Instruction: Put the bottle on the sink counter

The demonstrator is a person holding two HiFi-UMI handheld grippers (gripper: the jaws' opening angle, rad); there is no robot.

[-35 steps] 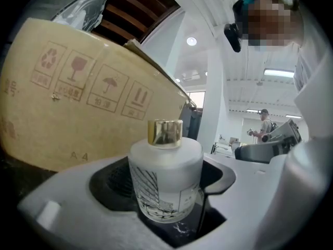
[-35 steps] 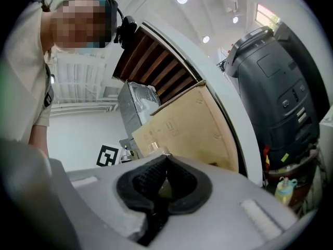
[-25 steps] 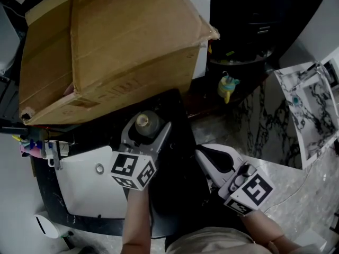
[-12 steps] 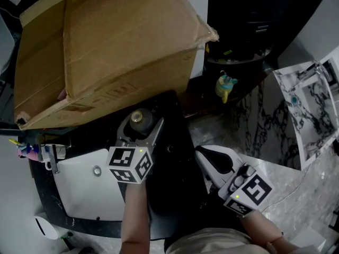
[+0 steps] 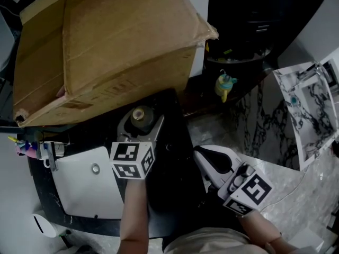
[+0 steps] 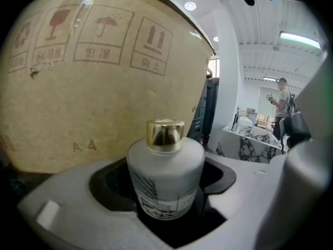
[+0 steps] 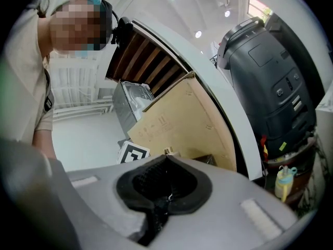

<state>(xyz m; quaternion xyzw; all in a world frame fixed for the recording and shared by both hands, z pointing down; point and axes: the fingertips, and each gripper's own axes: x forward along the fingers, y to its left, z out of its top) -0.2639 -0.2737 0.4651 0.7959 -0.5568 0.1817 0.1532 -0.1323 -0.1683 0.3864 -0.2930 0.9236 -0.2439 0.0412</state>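
Observation:
A frosted white bottle [image 6: 165, 177] with a gold cap [image 5: 141, 114] stands upright between the jaws of my left gripper [image 5: 139, 126], which is shut on its body. The gripper holds it over the black sink counter [image 5: 172, 192], just in front of a big cardboard box [image 5: 116, 41]. The white sink basin [image 5: 79, 189] lies to the left of the gripper. My right gripper [image 5: 211, 162] hovers lower right, near the counter's right edge; its dark pads [image 7: 165, 184] are shut together with nothing between them.
A faucet [image 5: 48, 155] and small colourful items [image 5: 24, 146] sit at the basin's left. A yellow toy-like bottle [image 5: 224, 85] stands on a dark shelf to the right. Marble floor [image 5: 265, 126] and a marbled panel [image 5: 310, 107] lie right. A person [image 6: 282, 98] stands far off.
My left gripper has carried the bottle slightly forward toward the cardboard box and a little left. The right gripper has barely moved.

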